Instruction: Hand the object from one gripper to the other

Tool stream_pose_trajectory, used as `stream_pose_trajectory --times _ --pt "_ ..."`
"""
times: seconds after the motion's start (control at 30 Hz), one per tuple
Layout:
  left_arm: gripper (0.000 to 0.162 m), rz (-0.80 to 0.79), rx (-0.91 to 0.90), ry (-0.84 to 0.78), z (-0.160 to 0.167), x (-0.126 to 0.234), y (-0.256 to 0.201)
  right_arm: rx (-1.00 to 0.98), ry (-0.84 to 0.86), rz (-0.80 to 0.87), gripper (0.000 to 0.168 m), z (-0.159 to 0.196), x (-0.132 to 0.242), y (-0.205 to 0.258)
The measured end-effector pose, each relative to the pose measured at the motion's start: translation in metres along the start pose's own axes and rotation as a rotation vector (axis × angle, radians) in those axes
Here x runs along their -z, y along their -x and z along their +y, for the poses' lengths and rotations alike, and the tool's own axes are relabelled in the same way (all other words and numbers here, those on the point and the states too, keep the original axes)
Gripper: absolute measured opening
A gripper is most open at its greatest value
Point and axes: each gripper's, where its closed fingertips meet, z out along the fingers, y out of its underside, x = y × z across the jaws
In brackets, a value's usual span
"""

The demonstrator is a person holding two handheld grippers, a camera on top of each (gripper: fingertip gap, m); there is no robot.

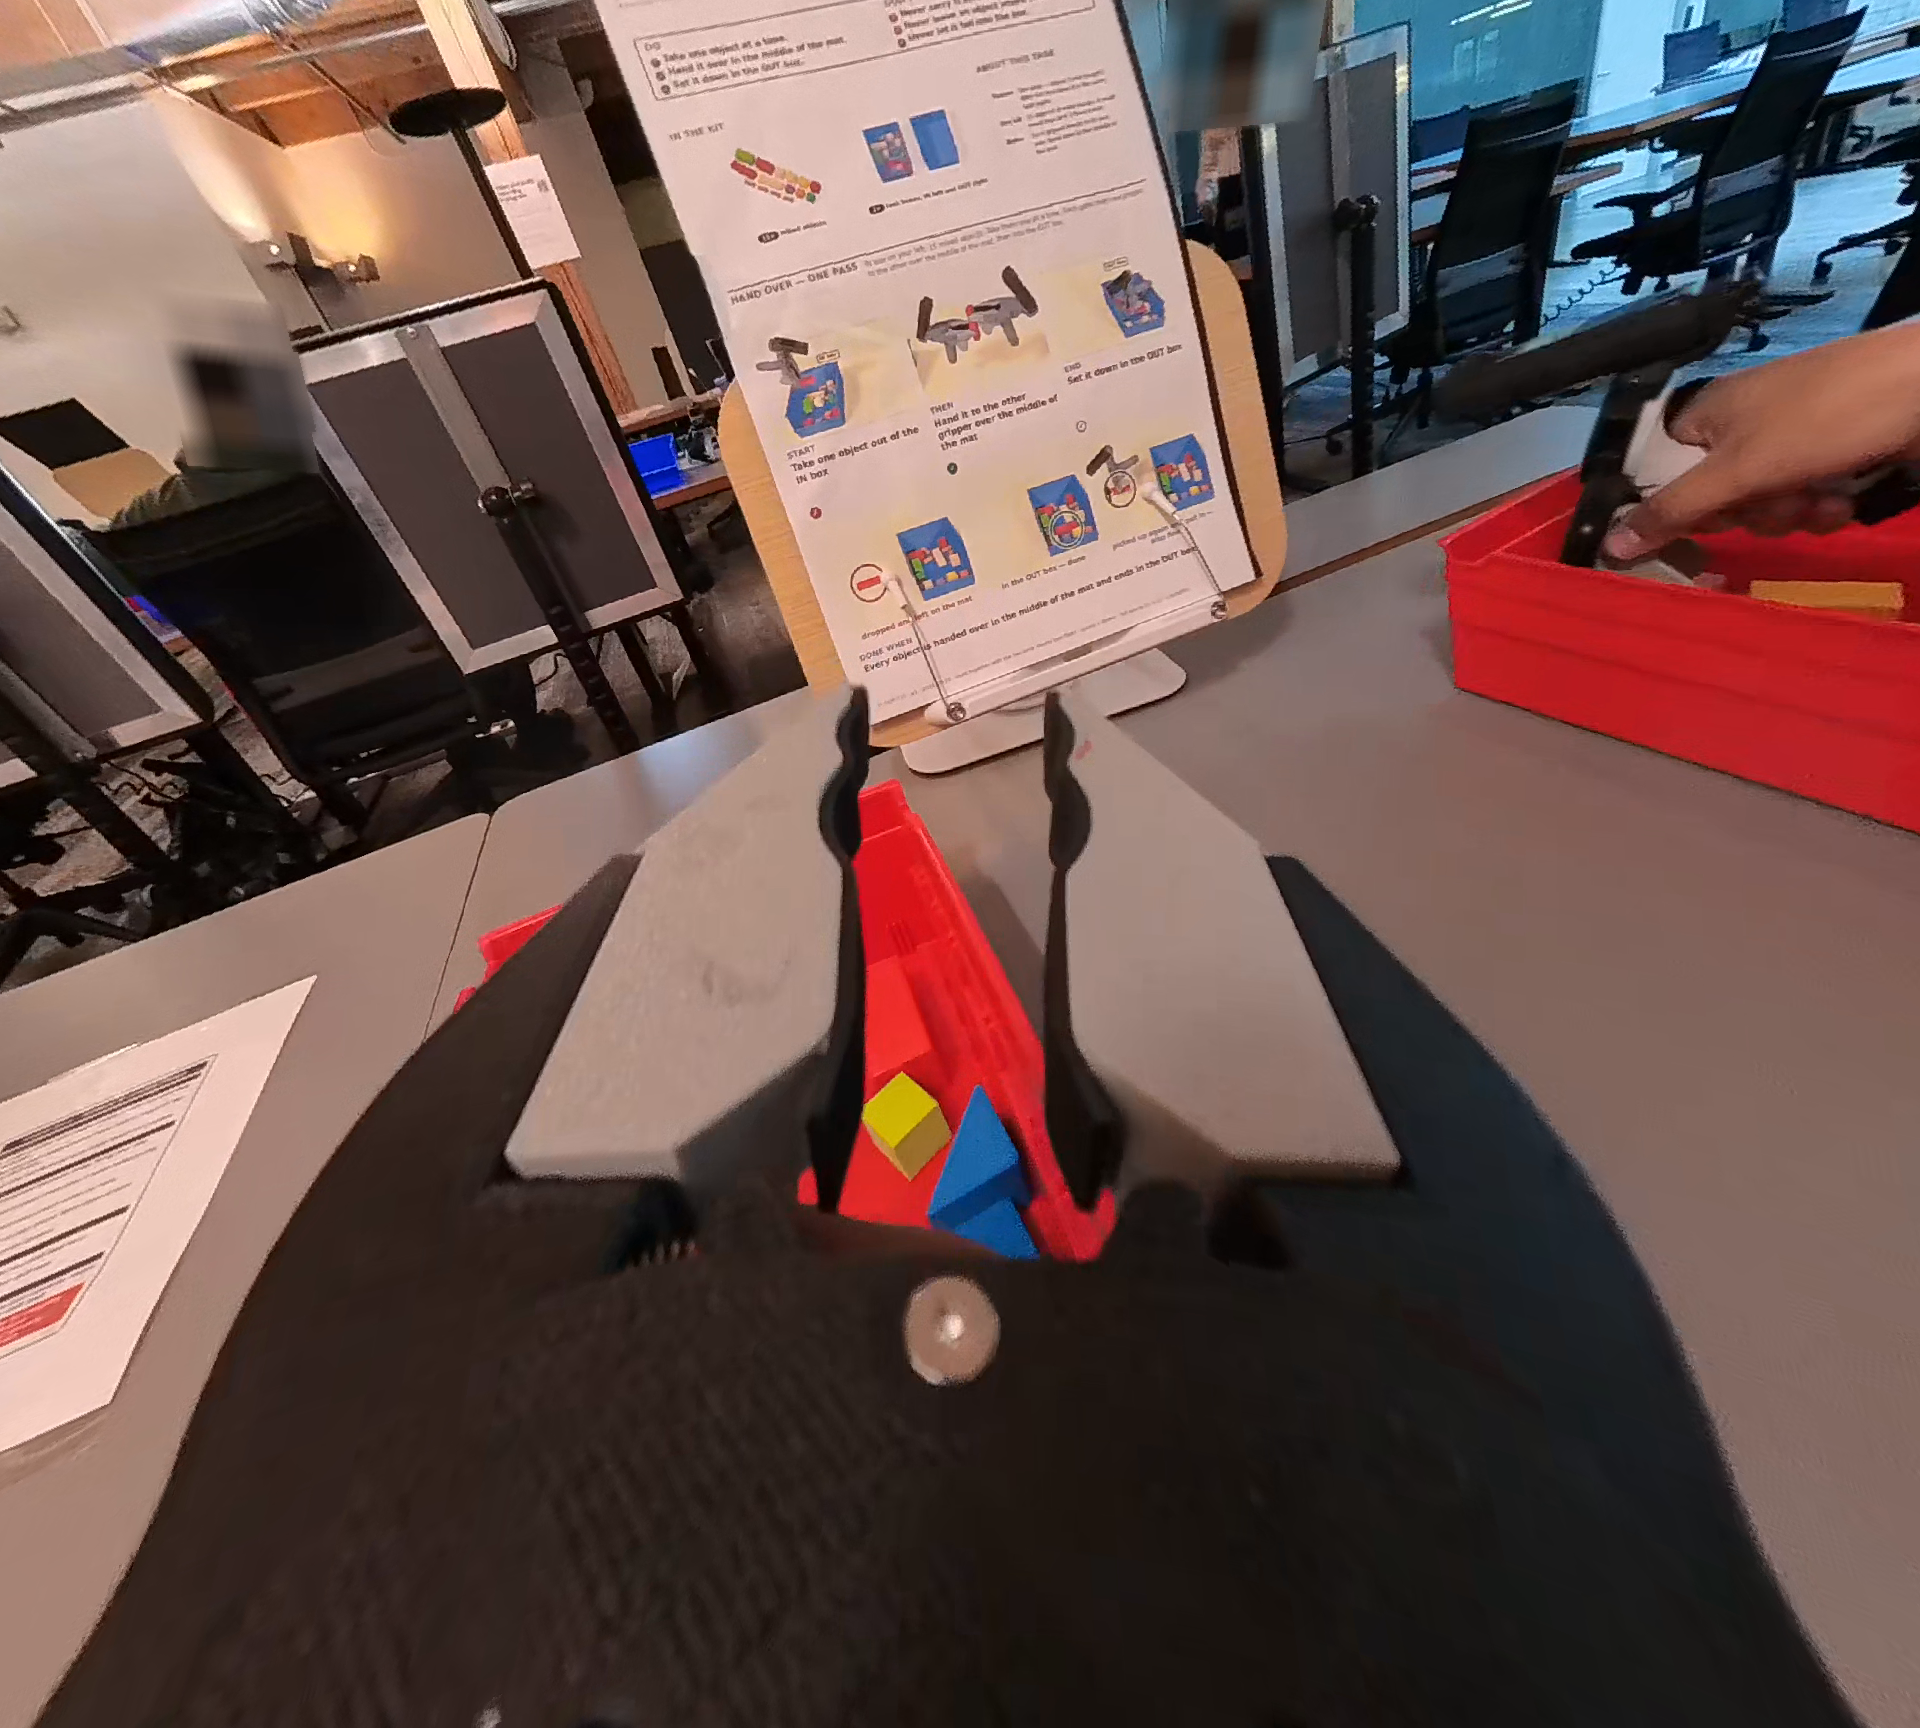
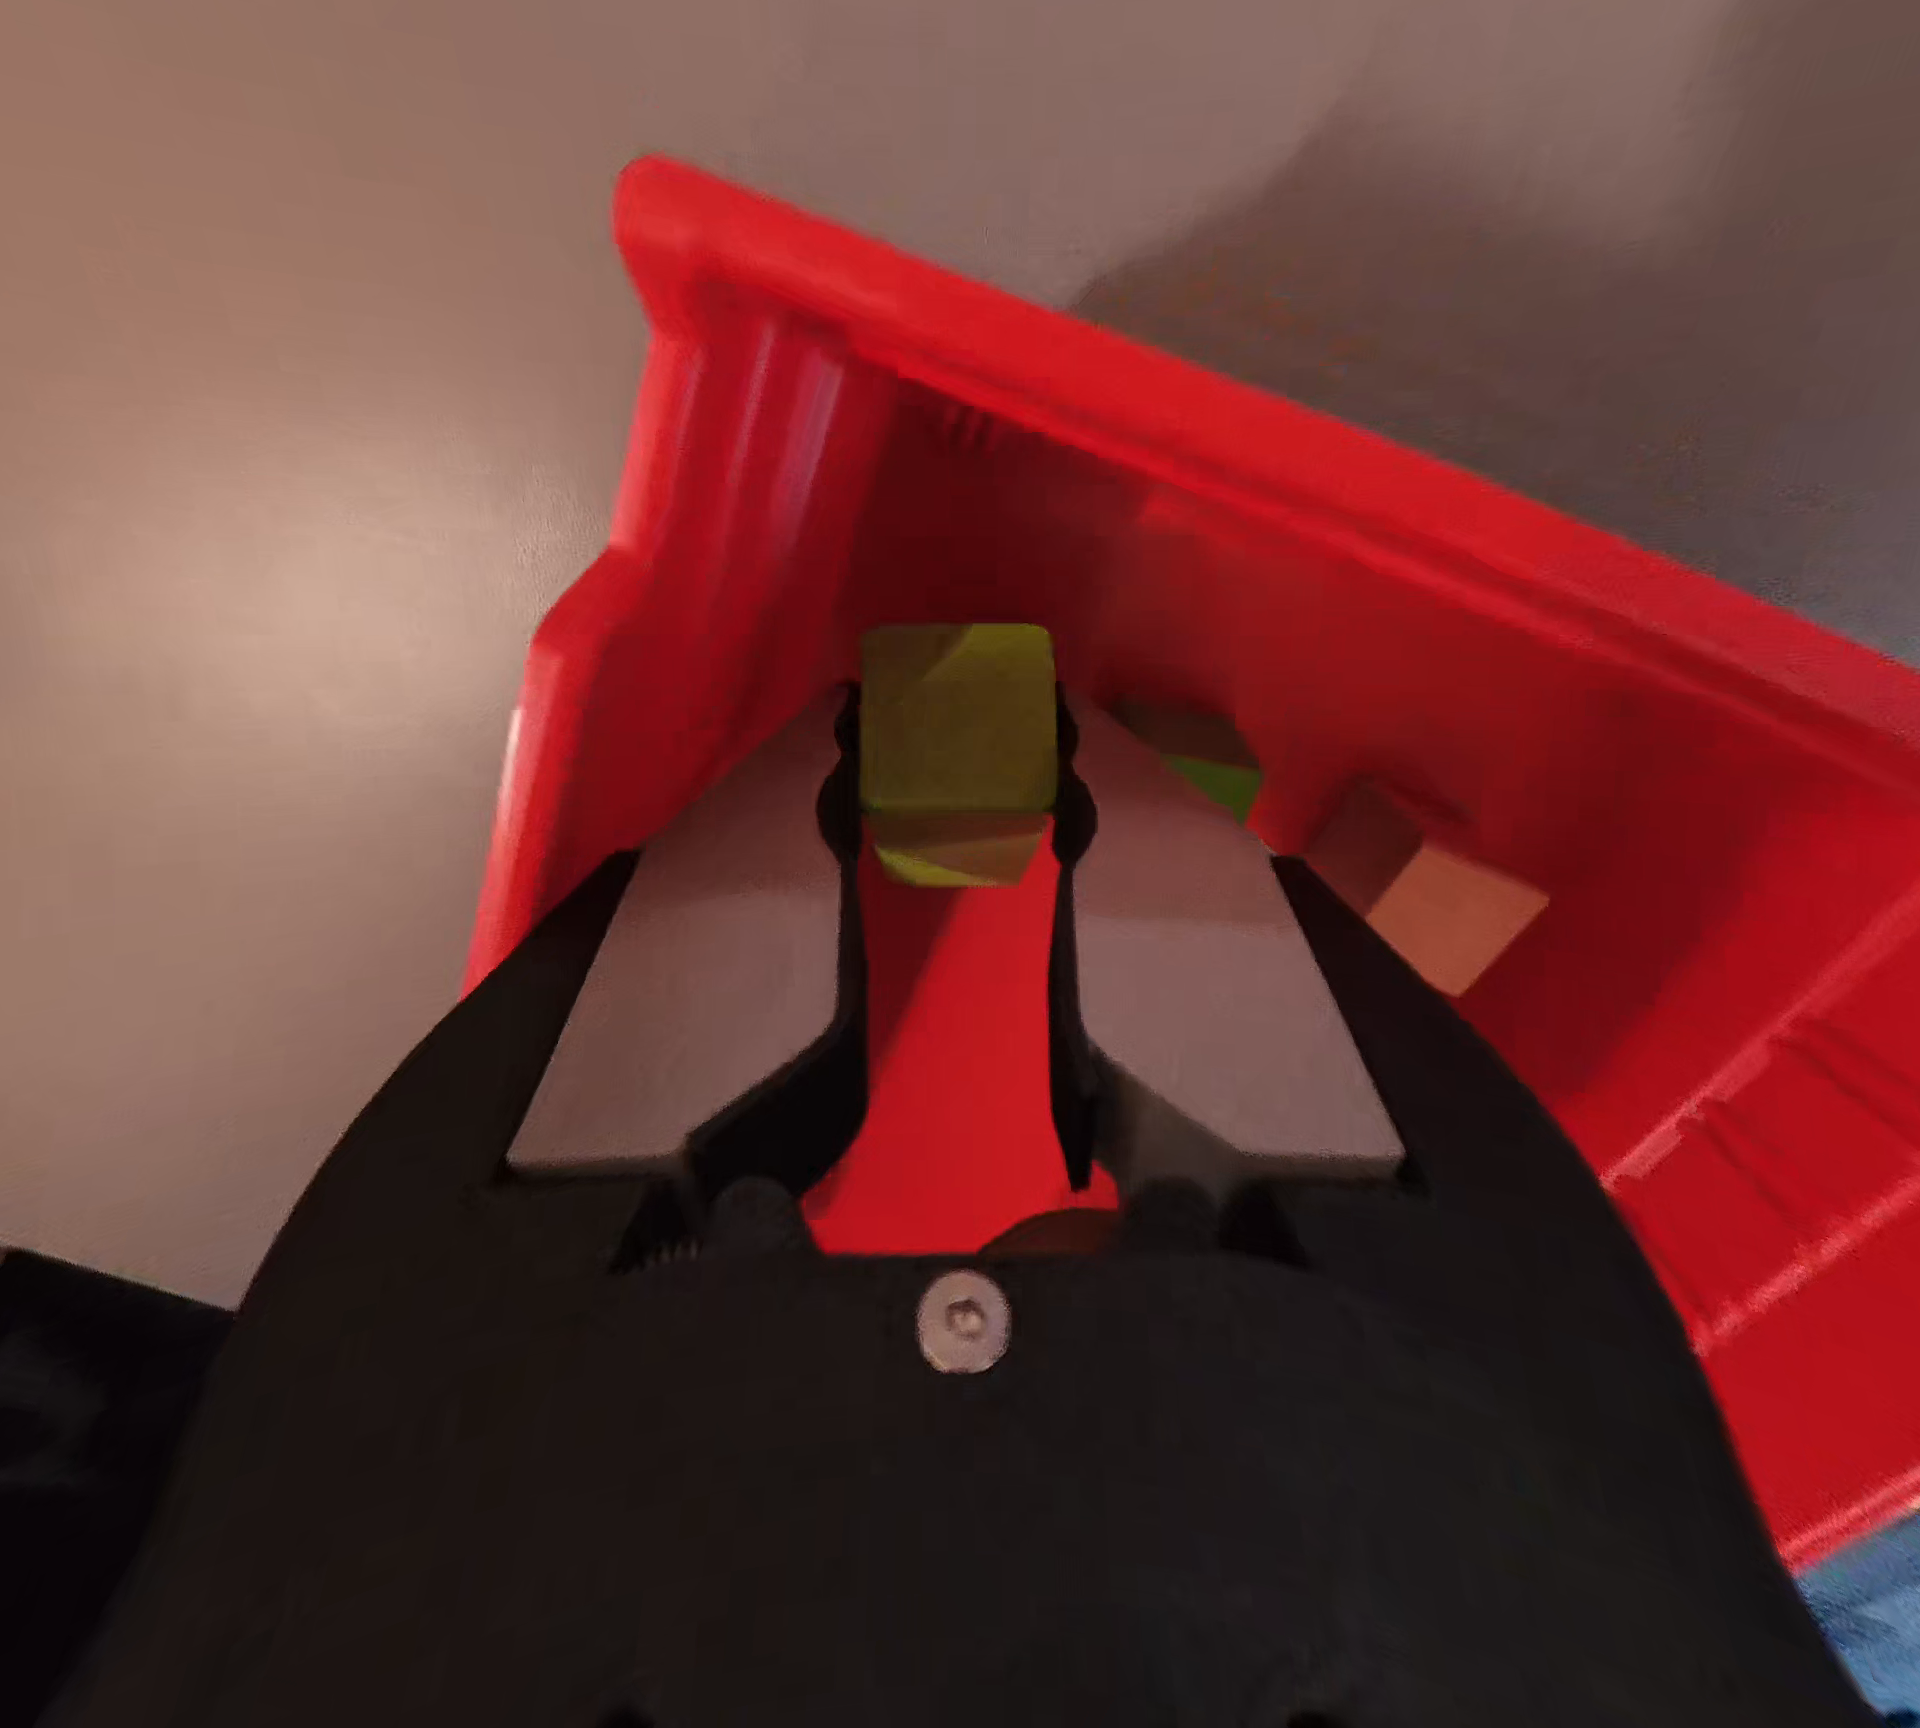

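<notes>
A grey counter [image 1: 1403, 1003] sits in an office with black chairs [image 1: 1496, 224] behind it. A paper sheet on a stand [image 1: 894, 265] is at the back of the counter.

The left gripper [image 1: 951, 733] hangs over a red bin [image 1: 940, 909]. Its fingers are apart and hold nothing. A yellow cube [image 1: 906, 1122] and a blue wedge [image 1: 982, 1169] lie in that bin.

The right gripper [image 2: 956, 743] is down inside another red bin [image 2: 1351, 556]. Its fingers [image 2: 844, 795] are pressed on both sides of a green-yellow block [image 2: 956, 733]. A green block [image 2: 1205, 759] and an orange block [image 2: 1439, 889] lie near it in the bin.
</notes>
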Motion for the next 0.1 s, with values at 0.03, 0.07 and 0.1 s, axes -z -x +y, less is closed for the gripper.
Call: stream_pose_trajectory --times 0.03,0.07,0.1 --pt "0.031 -0.003 0.000 0.002 0.0005 0.0004 0.0014 -0.010 0.003 -0.009 0.033 -0.0020 -0.0009 -0.0004" --pt "0.031 -0.006 0.003 0.001 0.0003 0.0011 0.0028 -0.015 0.005 -0.014 0.032 -0.0034 -0.0019 -0.0008" --pt "0.031 -0.006 0.005 -0.002 -0.0004 0.0019 0.0036 -0.017 0.005 -0.015 0.032 -0.0046 -0.0028 -0.0011"
